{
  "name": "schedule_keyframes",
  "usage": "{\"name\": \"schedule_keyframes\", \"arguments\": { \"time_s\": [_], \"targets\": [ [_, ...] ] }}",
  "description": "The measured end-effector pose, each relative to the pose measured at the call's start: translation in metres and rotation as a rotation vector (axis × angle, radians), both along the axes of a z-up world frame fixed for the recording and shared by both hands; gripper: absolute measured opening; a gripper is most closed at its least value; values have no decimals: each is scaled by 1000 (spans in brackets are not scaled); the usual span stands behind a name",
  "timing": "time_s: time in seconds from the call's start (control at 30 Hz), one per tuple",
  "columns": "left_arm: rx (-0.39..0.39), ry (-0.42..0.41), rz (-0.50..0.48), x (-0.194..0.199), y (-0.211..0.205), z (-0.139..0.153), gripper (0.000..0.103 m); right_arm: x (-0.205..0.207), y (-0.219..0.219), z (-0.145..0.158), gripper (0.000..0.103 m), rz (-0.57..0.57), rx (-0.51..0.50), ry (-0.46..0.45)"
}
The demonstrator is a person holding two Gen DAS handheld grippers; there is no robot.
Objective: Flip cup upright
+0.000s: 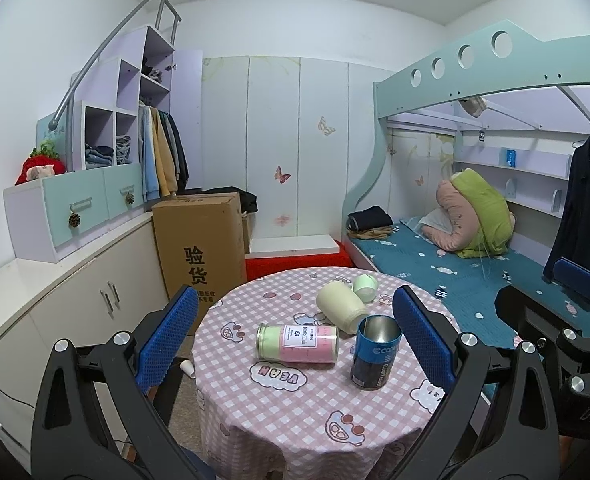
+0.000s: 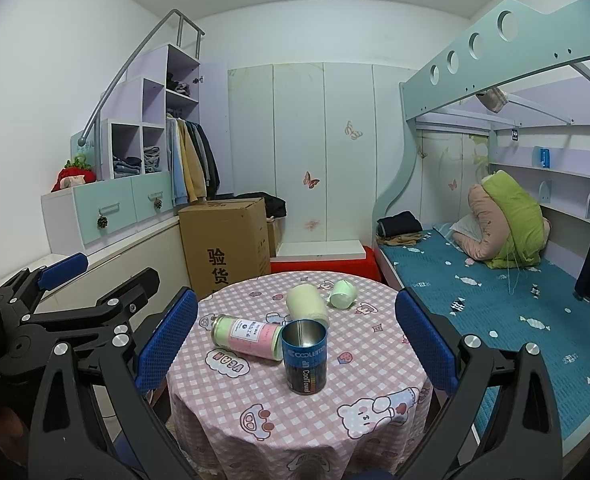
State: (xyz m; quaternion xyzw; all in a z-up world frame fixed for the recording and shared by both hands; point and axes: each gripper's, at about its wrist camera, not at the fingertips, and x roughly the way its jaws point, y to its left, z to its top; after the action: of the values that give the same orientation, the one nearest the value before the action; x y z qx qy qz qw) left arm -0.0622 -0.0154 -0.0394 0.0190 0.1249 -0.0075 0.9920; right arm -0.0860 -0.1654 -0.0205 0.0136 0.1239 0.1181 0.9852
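A small round table [image 1: 295, 420] [image 2: 255, 384] with a pink checked cloth holds several containers. A blue metal cup [image 1: 375, 354] [image 2: 305, 356] stands upright, mouth open. A pink and green can [image 1: 299, 342] [image 2: 249, 338] lies on its side. A cream cup [image 1: 341, 306] [image 2: 307, 306] lies on its side behind them. A small pale green cup [image 1: 364, 287] [image 2: 343, 294] lies tipped at the far edge. My left gripper [image 1: 295, 340] is open and empty above the table's near side. My right gripper [image 2: 295, 340] is open and empty too.
A cardboard box [image 1: 199, 248] [image 2: 225, 250] stands left of the table. White cabinets [image 1: 75, 300] run along the left wall. A bunk bed with a blue mattress [image 1: 447, 272] [image 2: 495, 300] lies to the right. A red stool [image 1: 295, 262] stands behind the table.
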Motion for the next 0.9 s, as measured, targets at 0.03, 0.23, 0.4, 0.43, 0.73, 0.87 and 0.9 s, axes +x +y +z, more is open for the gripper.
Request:
{"name": "schedule_keyframes", "arguments": {
  "time_s": [0.03, 0.23, 0.4, 0.43, 0.73, 0.87, 0.9],
  "targets": [
    [0, -1, 0, 0, -1, 0, 98, 0, 0, 0, 95, -1, -1, 1],
    [4, -9, 3, 1, -1, 0, 98, 1, 0, 0, 95, 0, 1, 0],
    [2, -21, 1, 2, -1, -3, 98, 1, 0, 0, 95, 0, 0, 0],
    [-1, -17, -1, 3, -1, -3, 98, 1, 0, 0, 95, 1, 0, 1],
    [1, -13, -1, 4, -2, -5, 98, 5, 0, 0, 95, 1, 2, 5],
    [3, -17, 4, 3, -1, -5, 98, 5, 0, 0, 95, 2, 2, 5],
    [1, -16, 3, 3, -1, -5, 98, 6, 0, 0, 95, 3, 2, 5]
  ]
}}
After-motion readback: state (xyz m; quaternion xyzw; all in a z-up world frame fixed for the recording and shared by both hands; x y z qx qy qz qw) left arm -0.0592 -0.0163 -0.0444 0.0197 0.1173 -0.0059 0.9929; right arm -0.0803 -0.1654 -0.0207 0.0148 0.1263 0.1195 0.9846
